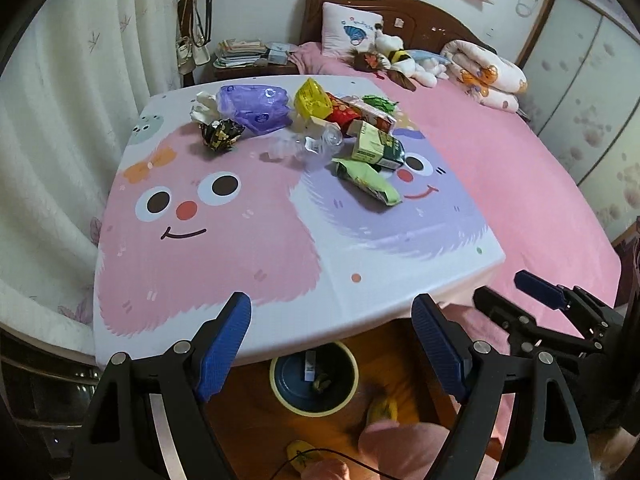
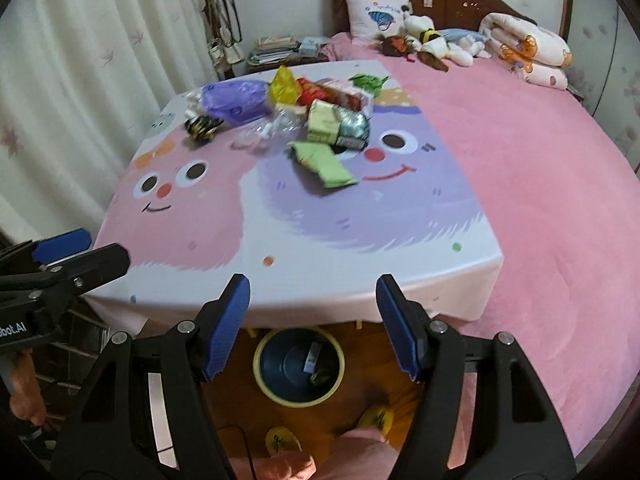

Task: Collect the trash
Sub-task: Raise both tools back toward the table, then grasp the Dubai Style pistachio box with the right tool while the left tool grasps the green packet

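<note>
Right, both grippers hang at the near edge of the table [image 1: 280, 280], w/ nothing in them. Left gripper [image 1: 332, 320] has its jaws wide apart; right gripper [image 2: 312, 300] likewise spread wide, empty. Trash sits in a heap at the far end of the tabletop, well apart from both: purple bag [image 1: 256, 106], yellow wrapper [image 1: 312, 98], crumpled clear bottle [image 1: 316, 142], green carton [image 1: 374, 144], pale green packet [image 1: 368, 182] nearest, black-gold foil wad [image 1: 220, 134] off to the left. Bin [image 1: 314, 378] stands on the wood floor below the table edge, between the fingers in both views; a few bits already inside. Pink bed [image 1: 500, 168] runs along the right side, curtain [image 1: 60, 120] on the left.
</note>
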